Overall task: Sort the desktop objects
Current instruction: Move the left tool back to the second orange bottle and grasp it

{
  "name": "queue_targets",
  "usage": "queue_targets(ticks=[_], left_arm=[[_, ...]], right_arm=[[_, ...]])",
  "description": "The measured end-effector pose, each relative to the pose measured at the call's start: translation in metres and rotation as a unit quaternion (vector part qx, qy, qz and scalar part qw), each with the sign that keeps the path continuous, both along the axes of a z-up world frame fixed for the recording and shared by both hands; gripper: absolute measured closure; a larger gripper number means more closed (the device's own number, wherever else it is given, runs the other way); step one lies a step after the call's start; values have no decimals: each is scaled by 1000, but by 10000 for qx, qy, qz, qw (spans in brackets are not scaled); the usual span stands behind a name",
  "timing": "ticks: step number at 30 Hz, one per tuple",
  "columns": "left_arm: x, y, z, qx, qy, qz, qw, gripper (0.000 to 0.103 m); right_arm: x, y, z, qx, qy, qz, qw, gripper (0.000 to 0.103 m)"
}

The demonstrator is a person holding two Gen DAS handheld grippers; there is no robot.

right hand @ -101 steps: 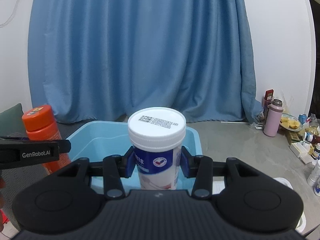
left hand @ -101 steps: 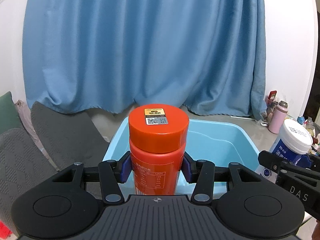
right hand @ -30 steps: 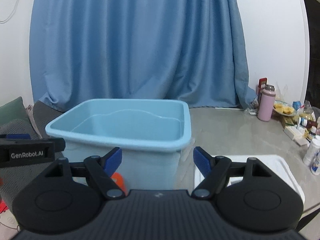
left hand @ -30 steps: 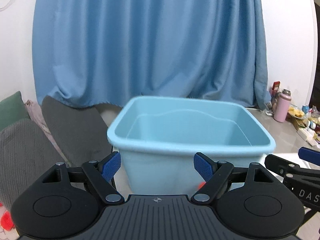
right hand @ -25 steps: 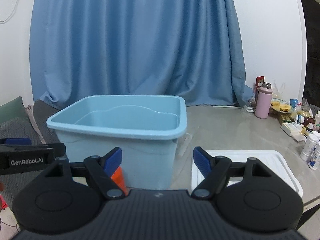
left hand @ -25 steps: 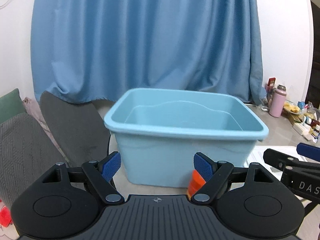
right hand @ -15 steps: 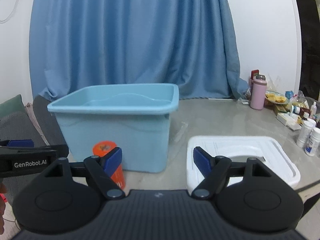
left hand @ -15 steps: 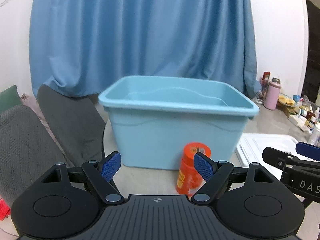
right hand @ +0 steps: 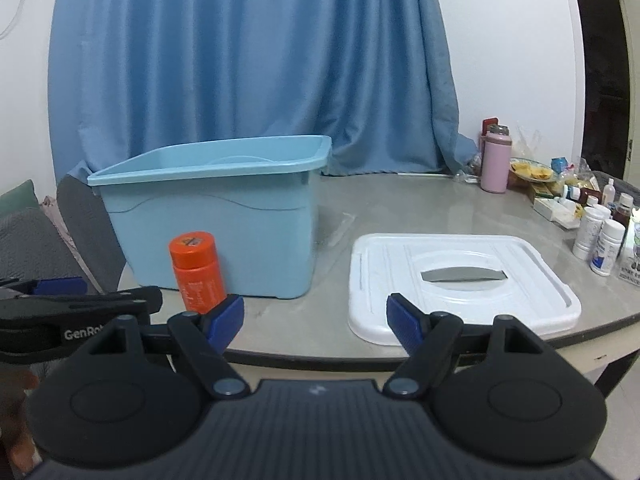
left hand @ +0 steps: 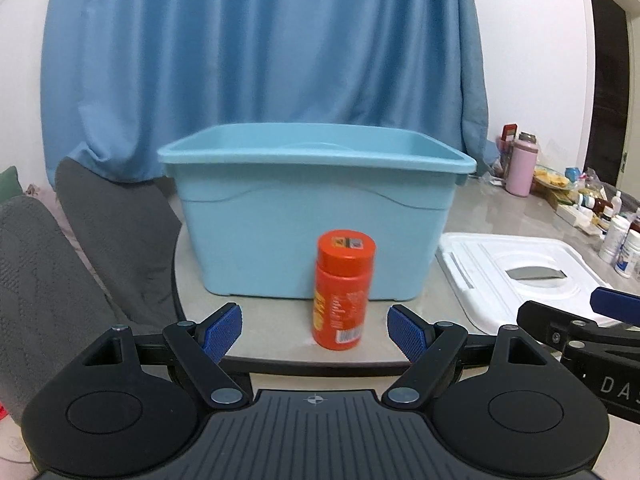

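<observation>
Right wrist: grey table (right hand: pixel 400 208), blue curtain (right hand: pixel 248 60)

I'm looking into a lived-in home room, blue curtain (right hand: pixel 248 60) behind, grey cushions (left hand: pixel 36 264) at the counter's (right hand: pixel 400 208) left edge, pink flask (right hand: pixel 496 164), snacks, bottles at its right edge.

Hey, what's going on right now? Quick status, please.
Left gripper open, empty. Right gripper open, empty. Orange bottle upright on table, in front of blue bin. White lid beside bin; nothing blocking.
</observation>
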State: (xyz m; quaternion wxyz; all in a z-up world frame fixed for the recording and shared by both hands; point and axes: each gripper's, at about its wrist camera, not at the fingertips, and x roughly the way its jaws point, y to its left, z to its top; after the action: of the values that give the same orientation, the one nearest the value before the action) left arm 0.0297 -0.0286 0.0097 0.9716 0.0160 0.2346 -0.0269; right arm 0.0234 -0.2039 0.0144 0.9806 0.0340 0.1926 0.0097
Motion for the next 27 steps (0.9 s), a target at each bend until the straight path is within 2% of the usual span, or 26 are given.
queue_targets(ticks=[9,27], left_arm=[[15,-11,-11,32,-4,-23,10000,21],[93,-24,-41,10,50,57,10000,21]], right_arm=[[3,-8,-9,-1,63,-123,9999,25],[47,-20,-24,-79,296,-214,9993,25]])
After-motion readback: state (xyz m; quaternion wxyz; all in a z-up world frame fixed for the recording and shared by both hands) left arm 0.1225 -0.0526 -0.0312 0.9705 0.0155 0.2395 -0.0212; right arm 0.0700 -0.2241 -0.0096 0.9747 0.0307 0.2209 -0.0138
